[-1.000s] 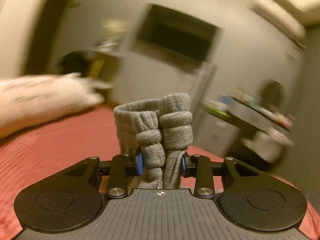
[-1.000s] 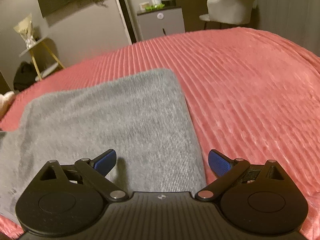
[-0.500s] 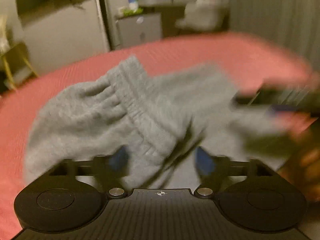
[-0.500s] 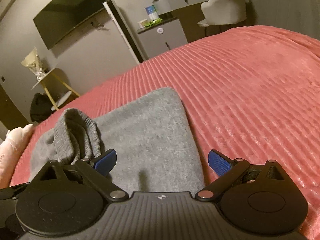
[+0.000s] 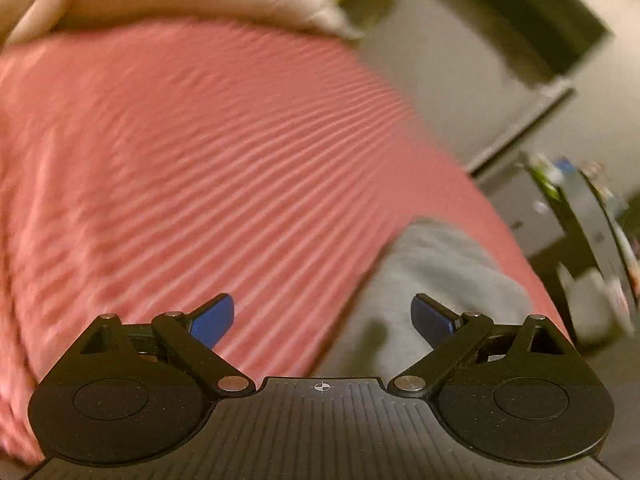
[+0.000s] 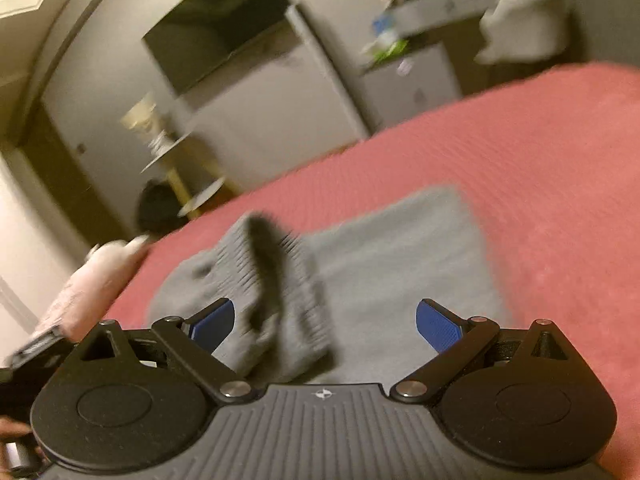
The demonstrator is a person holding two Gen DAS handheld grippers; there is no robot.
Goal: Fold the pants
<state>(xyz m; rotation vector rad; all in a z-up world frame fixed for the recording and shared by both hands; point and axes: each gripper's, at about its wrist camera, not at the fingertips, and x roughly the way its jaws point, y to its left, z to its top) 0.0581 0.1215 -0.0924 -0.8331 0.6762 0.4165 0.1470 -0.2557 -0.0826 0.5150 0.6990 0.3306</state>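
Both tools hang spread wide, gripping nothing. The left tool [image 5: 322, 318] looks over the red bed [image 5: 192, 160], with the grey pants [image 5: 436, 280] at four o'clock. From the right tool [image 6: 325, 322], the pants [image 6: 380, 276] lie folded dead ahead, the waistband [image 6: 272, 280] bunched at eleven o'clock. The risk: that loose hump could topple and undo the fold if nobody presses it flat.

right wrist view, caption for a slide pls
Open right gripper above gray pants on the red bedspread.
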